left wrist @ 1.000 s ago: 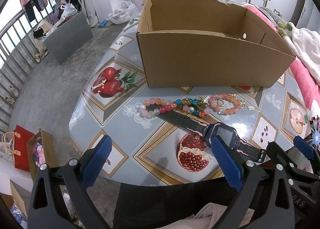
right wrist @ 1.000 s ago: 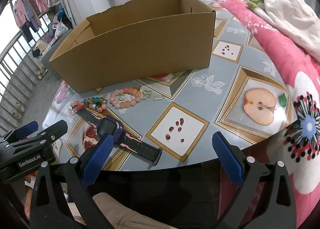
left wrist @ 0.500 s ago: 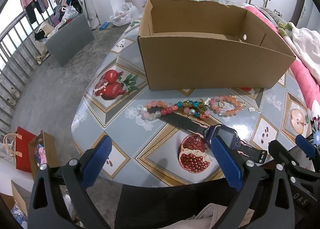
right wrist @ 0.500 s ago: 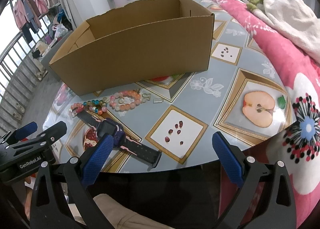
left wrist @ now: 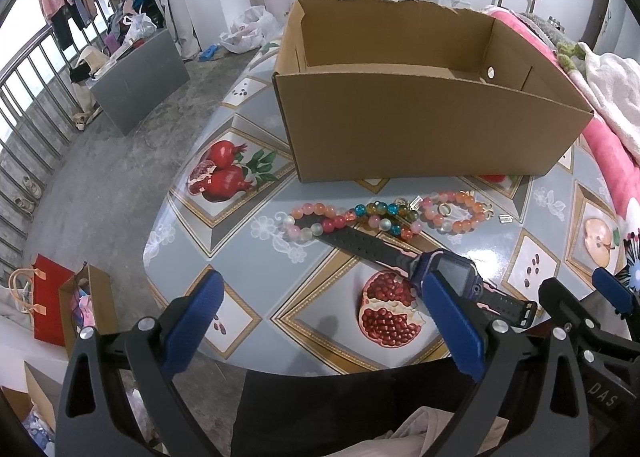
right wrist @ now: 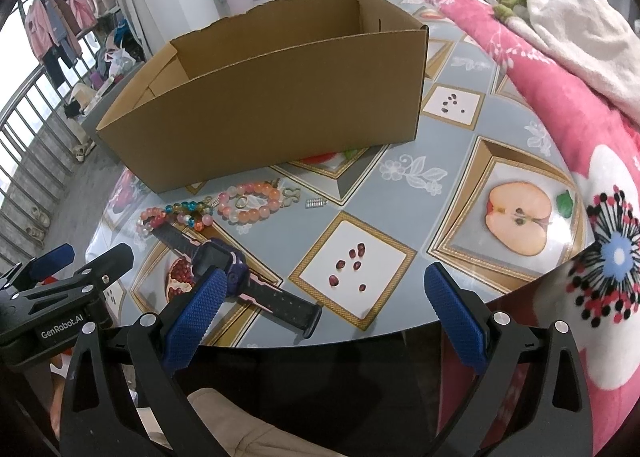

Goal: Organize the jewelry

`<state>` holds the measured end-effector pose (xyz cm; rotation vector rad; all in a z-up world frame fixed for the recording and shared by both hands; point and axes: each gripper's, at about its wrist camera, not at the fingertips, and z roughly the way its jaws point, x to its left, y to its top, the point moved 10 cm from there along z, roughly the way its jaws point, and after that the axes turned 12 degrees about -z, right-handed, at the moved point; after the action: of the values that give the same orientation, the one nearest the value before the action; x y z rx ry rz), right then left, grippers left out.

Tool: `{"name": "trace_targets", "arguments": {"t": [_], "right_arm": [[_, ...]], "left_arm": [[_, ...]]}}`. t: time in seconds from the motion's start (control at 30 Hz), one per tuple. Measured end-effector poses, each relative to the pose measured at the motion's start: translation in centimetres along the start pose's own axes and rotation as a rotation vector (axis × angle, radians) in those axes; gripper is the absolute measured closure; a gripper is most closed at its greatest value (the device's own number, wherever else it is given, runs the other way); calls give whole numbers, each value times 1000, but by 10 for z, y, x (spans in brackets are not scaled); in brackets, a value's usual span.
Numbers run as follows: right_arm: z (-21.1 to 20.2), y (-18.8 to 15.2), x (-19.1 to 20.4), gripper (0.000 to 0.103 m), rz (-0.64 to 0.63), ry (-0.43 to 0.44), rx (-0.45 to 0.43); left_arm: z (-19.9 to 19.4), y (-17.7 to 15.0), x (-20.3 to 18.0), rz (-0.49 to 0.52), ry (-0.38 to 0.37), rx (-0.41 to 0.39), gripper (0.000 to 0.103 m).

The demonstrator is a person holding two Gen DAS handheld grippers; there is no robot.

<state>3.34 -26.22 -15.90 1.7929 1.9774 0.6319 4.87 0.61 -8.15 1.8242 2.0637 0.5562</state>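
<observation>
An open cardboard box (left wrist: 420,125) (right wrist: 280,113) stands on the fruit-patterned table (left wrist: 256,249). In front of it lie a long multicoloured bead string (left wrist: 344,219) (right wrist: 176,213), a pink-orange bead bracelet (left wrist: 456,213) (right wrist: 250,203), a small ring (left wrist: 445,209), gold clasps (right wrist: 290,193) and a small silver piece (left wrist: 506,218) (right wrist: 316,202). A dark watch with a purple case (left wrist: 448,273) (right wrist: 218,261) lies nearer the table's edge. My left gripper (left wrist: 320,317) and right gripper (right wrist: 324,309) hover open at the near edge, holding nothing.
A pink flowered blanket (right wrist: 560,105) with a white towel (right wrist: 576,29) covers the table's right side. Off the table's left are a concrete floor, a grey box (left wrist: 140,73), a railing, hanging clothes and paper bags (left wrist: 48,305). A person's lap shows below both grippers.
Both grippers have drawn slightly back and up from the table; the box and jewelry appear a bit farther away. Nothing on the table has moved.
</observation>
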Motion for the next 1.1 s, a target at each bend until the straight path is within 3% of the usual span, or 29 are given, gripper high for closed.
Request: {"name": "trace_targets", "arguments": {"t": [0.27,0.43,0.6,0.77,0.87,1.1], "right_arm": [[-2,6,-12,8,23,-16,-30],[-12,15,-39,8,54,-57,-84],[-14,19,-46,8,32,-57,-114],[-2,20,-17,8,-50,84,-106],[6,16,9,8,-140,158,-85],[24,4,59,21,-385,213,-30]], "left_arm": [[3,4,2,-30,-89,11,6],[1,23,19,-29,-100,-94,6],[-2,41,39,-78,-179,-188,6],[-10,52,52,-147,-360,-278,6],[-7,53,57,-145,-360,-281,6],[19,33,45,-33,-349,-211,6]]}}
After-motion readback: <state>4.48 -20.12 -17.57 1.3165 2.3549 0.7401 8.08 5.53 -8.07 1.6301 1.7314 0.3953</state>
